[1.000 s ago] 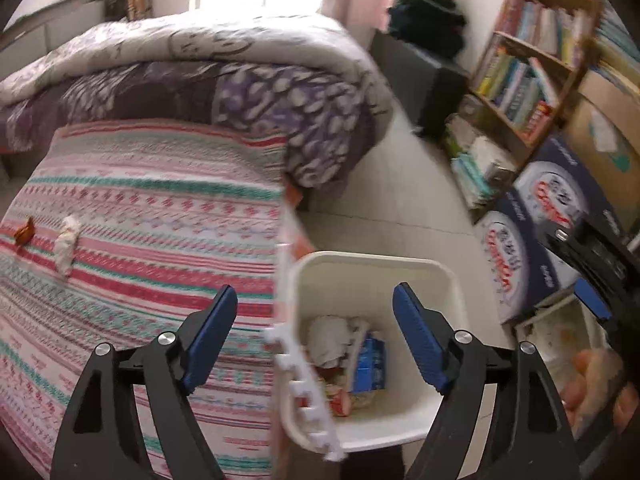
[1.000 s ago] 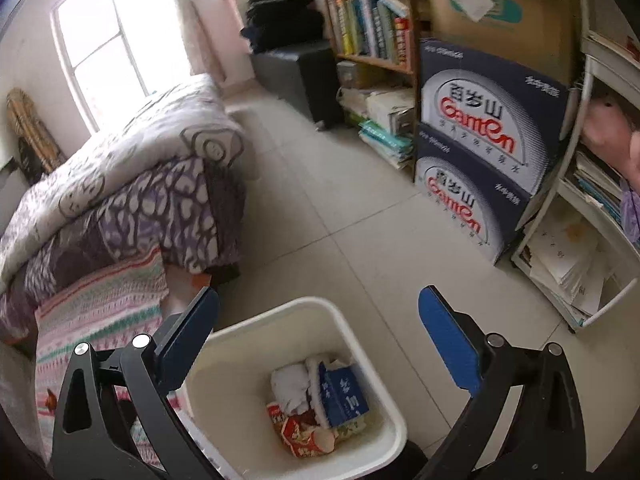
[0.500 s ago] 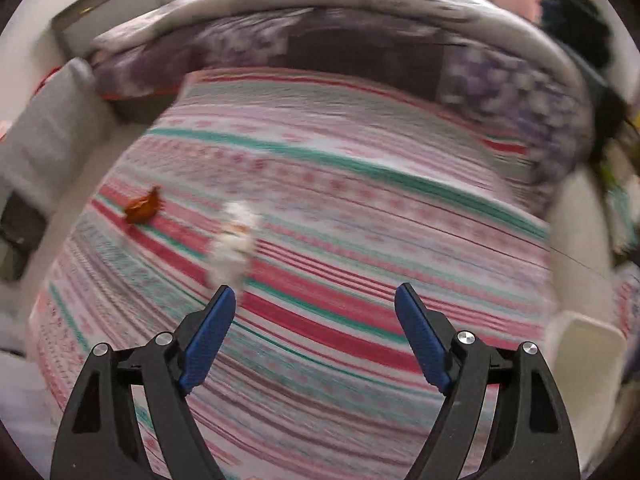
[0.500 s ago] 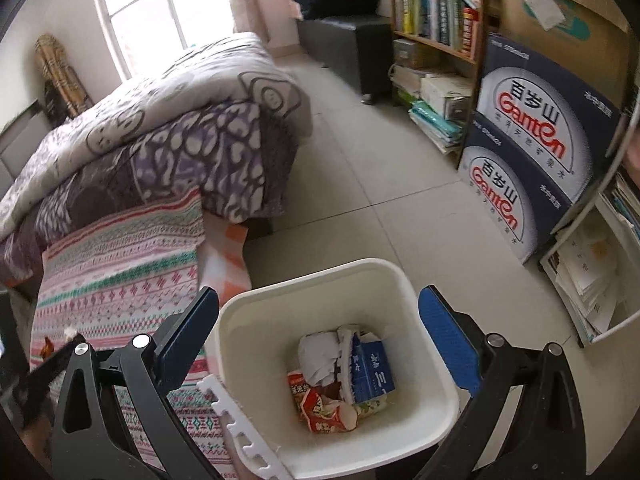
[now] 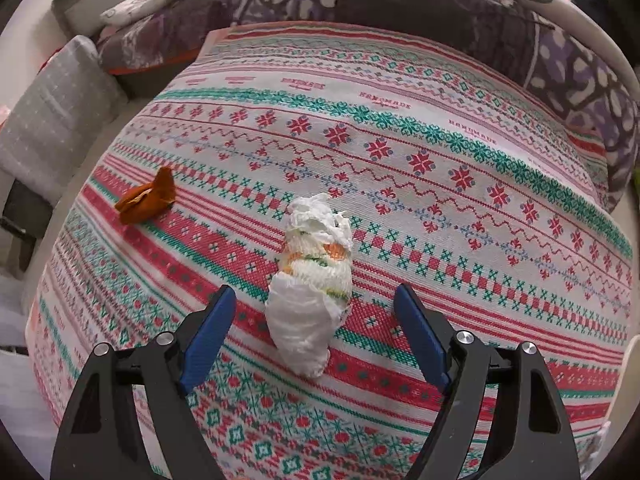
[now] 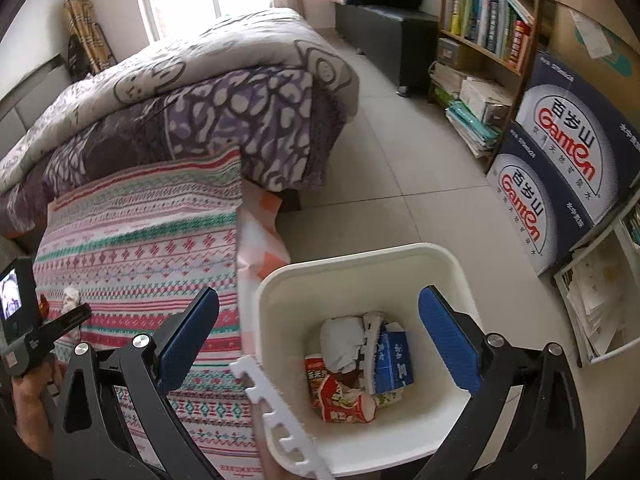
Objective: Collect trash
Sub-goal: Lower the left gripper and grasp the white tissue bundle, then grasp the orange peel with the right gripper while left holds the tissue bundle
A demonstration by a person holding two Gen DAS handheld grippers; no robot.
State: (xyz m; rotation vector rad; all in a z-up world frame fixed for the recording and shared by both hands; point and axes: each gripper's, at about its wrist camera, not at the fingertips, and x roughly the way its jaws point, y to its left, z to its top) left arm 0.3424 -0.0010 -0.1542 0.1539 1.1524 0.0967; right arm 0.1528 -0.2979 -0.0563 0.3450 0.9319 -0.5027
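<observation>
A crumpled white tissue wad (image 5: 310, 280) with orange and green stains lies on the patterned red, green and white bedspread (image 5: 440, 184). My left gripper (image 5: 310, 326) is open, its blue fingers on either side of the wad's near end, not touching it. An orange-brown scrap (image 5: 146, 202) lies further left on the bed. My right gripper (image 6: 318, 340) is open and empty above the white trash bin (image 6: 360, 258), which holds a tissue, a blue carton and a red wrapper (image 6: 340, 398). The left gripper's body (image 6: 36, 332) shows at the left edge of the right wrist view.
A purple and grey quilt (image 6: 200, 92) is piled at the bed's far end. A grey pillow (image 5: 48, 120) lies to the left of the bed. A white foam strip (image 6: 276, 412) leans at the bin. Blue boxes (image 6: 560, 184) and a bookshelf (image 6: 488, 20) stand at the right.
My left gripper swung from over the bin to the bed and closed in on the tissue wad, still open. My right gripper shifted slightly and stays over the bin.
</observation>
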